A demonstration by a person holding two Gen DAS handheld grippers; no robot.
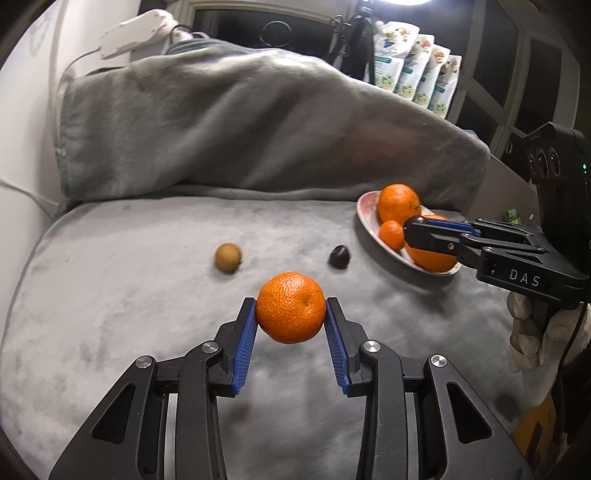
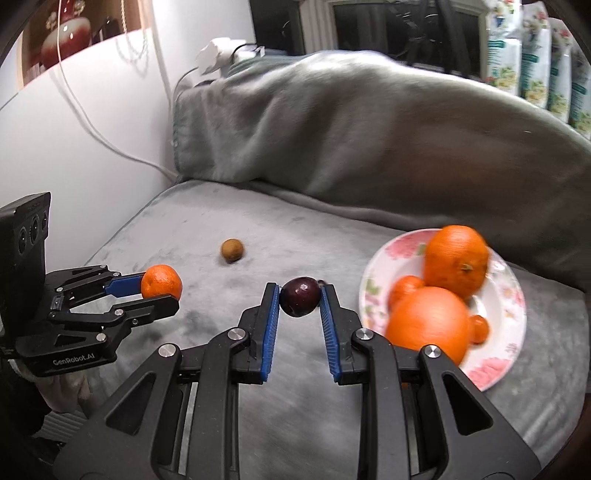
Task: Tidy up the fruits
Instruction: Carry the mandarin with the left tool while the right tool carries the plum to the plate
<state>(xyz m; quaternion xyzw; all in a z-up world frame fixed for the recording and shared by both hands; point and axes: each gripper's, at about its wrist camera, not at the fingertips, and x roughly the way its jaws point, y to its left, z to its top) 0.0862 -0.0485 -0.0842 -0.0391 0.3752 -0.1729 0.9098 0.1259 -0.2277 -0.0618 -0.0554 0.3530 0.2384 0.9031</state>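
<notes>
Here each hand-held gripper, left (image 1: 290, 308) and right (image 2: 299, 295), clamps fruit.

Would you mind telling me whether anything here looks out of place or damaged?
Nothing looks damaged or spilled. The small round brown fruit lies loose on the grey plush blanket, apart from the floral white plate of oranges.

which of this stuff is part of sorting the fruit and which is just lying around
Job: mandarin in left hand-held gripper, plum in right hand-held gripper, brown fruit, dark fruit, plate of oranges.
Lying about: grey blanket, pouches, white charger.
</notes>
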